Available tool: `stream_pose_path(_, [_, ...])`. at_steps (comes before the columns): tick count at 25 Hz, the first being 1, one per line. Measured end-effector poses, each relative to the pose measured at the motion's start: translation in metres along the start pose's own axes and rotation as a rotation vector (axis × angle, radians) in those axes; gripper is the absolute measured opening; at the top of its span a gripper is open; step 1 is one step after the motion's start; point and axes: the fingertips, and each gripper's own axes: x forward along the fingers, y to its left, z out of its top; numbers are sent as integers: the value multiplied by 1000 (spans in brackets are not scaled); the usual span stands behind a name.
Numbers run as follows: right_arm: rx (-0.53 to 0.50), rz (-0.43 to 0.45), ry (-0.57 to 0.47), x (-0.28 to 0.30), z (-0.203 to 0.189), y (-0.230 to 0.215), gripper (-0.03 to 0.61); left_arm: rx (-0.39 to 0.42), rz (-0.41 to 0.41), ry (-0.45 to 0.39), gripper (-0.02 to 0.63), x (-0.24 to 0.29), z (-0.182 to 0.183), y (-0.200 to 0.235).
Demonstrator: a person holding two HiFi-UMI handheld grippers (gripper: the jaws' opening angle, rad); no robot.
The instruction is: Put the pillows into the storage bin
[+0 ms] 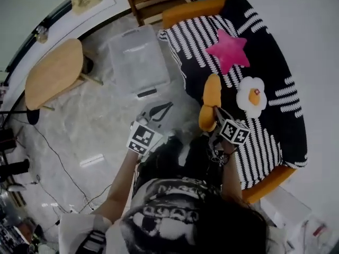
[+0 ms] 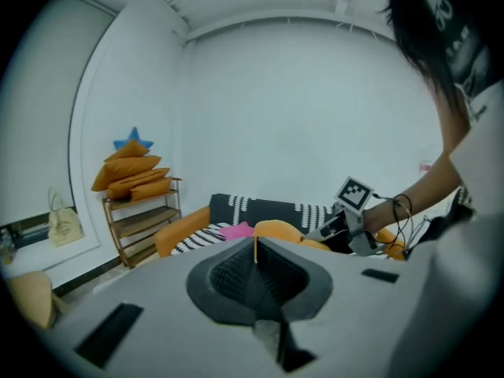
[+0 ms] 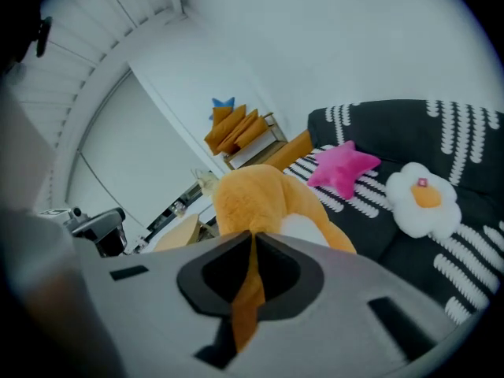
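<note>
Head view: I see a pale marbled floor with the striped sofa (image 1: 275,120) on it. The clear storage bin (image 1: 139,62) sits left of the sofa, and a wooden table (image 1: 53,73) farther left.

Left gripper view: my left tongs (image 2: 255,246) are clenched and empty.

Right gripper view: my right tongs (image 3: 252,246) pinch the orange pillow (image 3: 260,199) at the sofa's edge. A pink star pillow (image 3: 342,168) and an egg pillow (image 3: 421,199) lie on the sofa.

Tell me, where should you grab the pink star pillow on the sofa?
Probably one of the pink star pillow's points, coming from above on the sofa's front side. It lies flat on the seat, so its puffy middle looks too wide to pinch, while the narrow points stick out free.
</note>
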Motion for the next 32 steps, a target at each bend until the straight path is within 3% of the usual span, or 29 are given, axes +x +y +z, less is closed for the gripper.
stream_pose_path(8, [-292,234,188,128,26,126,17,-134,239,0,8,-51,-25,84])
stream_pose_path(15, [-486,421,365,267,35,200,17,-245,476,54,8,-57,-48,168])
stream_pose_path(19, [-579,494,425,349,42,233,20,-309,593,60,8,-48,-43,219])
stream_pose_path(22, [-694,561,470,405,35,248,84,-323,657,55,8,-35,-35,252])
stream_pose_path(25, [-811,615,529,436,27,252,169,-327,693,73,8,-19,-34,274])
stream_pose_path(27, [-836,630,541,444,29,248,170,-327,689,90,8,-7,-34,281])
stream_pose_path(32, [-710,581,558,452,46,204,170,-318,609,136,8,32,-33,291])
